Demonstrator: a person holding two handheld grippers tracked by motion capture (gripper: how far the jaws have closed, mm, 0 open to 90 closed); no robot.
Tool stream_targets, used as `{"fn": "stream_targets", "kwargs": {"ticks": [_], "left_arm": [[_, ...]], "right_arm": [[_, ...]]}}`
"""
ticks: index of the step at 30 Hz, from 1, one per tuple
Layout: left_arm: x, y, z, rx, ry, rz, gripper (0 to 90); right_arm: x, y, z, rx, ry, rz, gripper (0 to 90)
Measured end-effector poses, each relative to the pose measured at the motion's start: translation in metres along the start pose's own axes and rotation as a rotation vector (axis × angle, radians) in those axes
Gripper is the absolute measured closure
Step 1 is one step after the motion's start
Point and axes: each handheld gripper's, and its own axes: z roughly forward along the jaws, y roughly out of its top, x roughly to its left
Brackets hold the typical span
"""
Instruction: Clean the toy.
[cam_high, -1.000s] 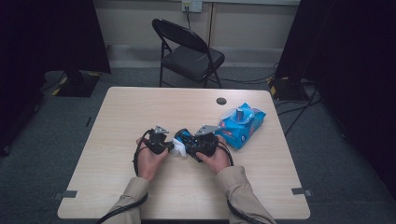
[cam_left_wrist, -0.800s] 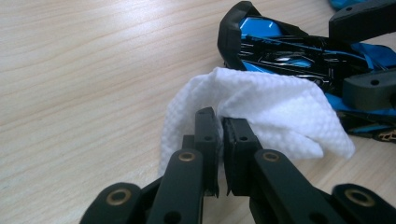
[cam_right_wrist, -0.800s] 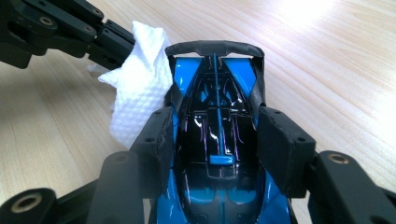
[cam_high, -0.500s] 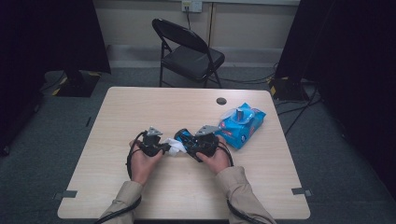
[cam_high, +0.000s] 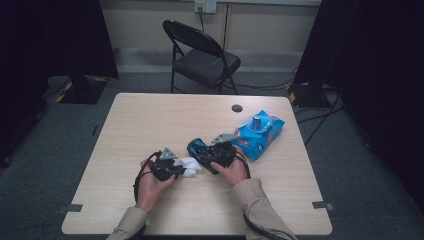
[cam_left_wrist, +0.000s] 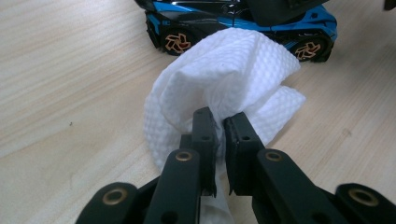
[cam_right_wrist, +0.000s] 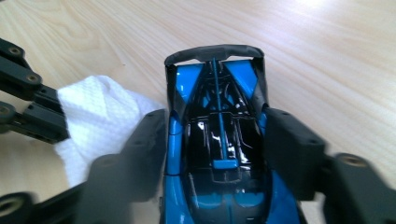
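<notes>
At the left of the high view, the left gripper (cam_high: 172, 169) rests low over the pale wooden table (cam_high: 150, 120), its jaws pinched tight on a crumpled white textured wet wipe (cam_left_wrist: 224, 79). The left gripper view shows the two black jaws nearly together with a fold of the cloth caught between them and the rest bunched ahead of the tips. Held that way, the wad makes a soft pad that can be pushed against a surface, and it sits just beside the flank of the car, which suggests wiping is the work in hand.

Next to the right is the glossy blue and black toy sports car (cam_right_wrist: 219, 140), standing on its wheels on the table near the middle of the near edge. The right gripper (cam_high: 212, 155) straddles it: in the right gripper view one jaw stands at each side of the car's body, close against the flanks. These jaws have just been opening with the car between them, and whether the pads press on it now I cannot tell. Bracketing the car this way would keep it from rolling off while the wipe rubs it.

Farther right, near the table's far right corner, lies a blue plastic pack of wet wipes (cam_high: 258, 134), its top flap apparently open, within easy reach for a fresh sheet.
</notes>
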Motion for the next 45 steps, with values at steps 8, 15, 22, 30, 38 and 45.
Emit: {"fn": "stream_targets", "kwargs": {"ticks": [8, 15, 22, 30, 38, 45], "left_arm": [[-0.001, -0.004, 0.000, -0.030, -0.001, 0.004, 84.0], [-0.002, -0.004, 0.000, -0.036, 0.003, -0.005, 84.0], [-0.002, -0.003, 0.000, -0.032, 0.007, -0.002, 84.0], [-0.001, -0.004, 0.000, -0.040, -0.001, -0.015, 84.0], [0.000, -0.003, 0.000, -0.018, -0.008, -0.010, 84.0], [0.001, -0.002, 0.000, -0.021, -0.011, -0.016, 84.1]], "right_arm": [[-0.017, -0.002, -0.021, 0.007, -0.033, 0.042, 32.8], [-0.046, -0.014, -0.048, 0.051, -0.117, 0.037, 44.0], [-0.062, -0.023, -0.056, 0.084, -0.166, 0.003, 54.2], [-0.079, -0.025, -0.059, 0.066, -0.184, -0.004, 64.6], [-0.097, -0.023, -0.058, 0.058, -0.217, 0.016, 64.7], [-0.110, -0.018, -0.053, 0.056, -0.223, 0.013, 58.8]]}}
